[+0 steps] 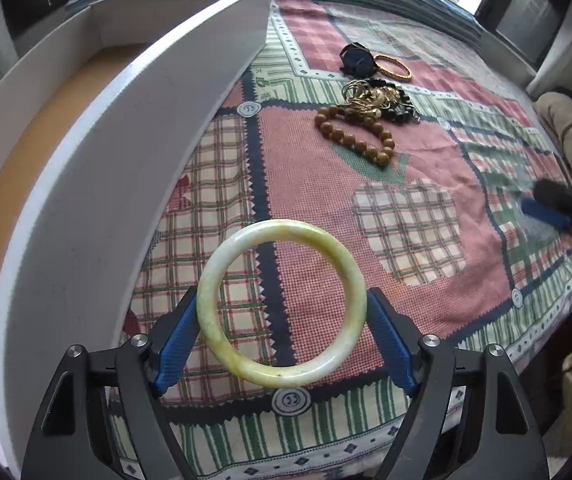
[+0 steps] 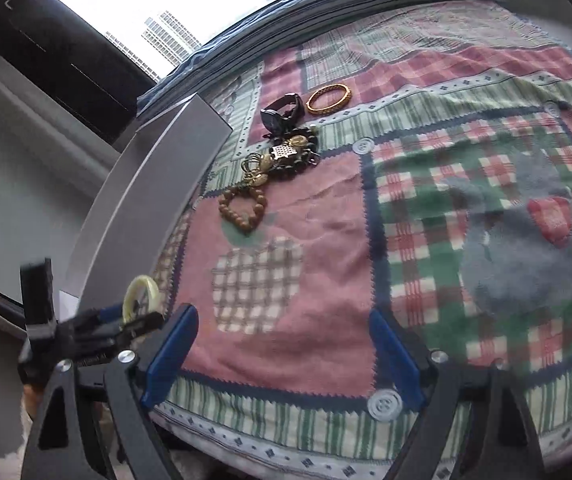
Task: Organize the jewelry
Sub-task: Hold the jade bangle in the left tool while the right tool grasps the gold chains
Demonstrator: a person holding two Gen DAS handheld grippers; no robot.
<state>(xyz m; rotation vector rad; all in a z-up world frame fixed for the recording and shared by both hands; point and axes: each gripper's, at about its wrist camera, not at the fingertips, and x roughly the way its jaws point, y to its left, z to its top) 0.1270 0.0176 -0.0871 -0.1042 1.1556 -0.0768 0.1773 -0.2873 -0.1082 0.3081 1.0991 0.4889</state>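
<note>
I see the patchwork quilt [image 1: 426, 208] filling most of both views, pink, green and cream checks with dark zigzag seams and round button motifs. Along its left edge stands the white box [image 1: 98, 184], its tall wall curving in the lens and its tan floor [image 1: 14, 184] visible inside; nothing shows lying on the part of the floor I can see.

My left gripper [image 1: 282, 330] sits low over the quilt just beside that box wall. Its blue pads press on opposite sides of the jade bangle [image 1: 282, 232], a pale green-white ring with yellowish patches, so the claw is spread wide but closed on the ring. The bangle is held up off the cloth, tilted away from me, outside the box and near its wall. From the right wrist view the same ring [image 2: 142, 294] shows edge-on in the left gripper's fingers.

My right gripper [image 2: 282, 354] hangs over the quilt with its jaws wide apart and nothing between the blue pads.

Farther up the quilt lies the remaining pile: a dark wristwatch [image 1: 358, 59], a woven gold bangle [image 1: 393, 66] touching it, a tangle of gold chains and rings [image 1: 366, 98] over black beads [image 1: 400, 110], and a brown wooden bead bracelet [image 1: 356, 136] nearest me.
</note>
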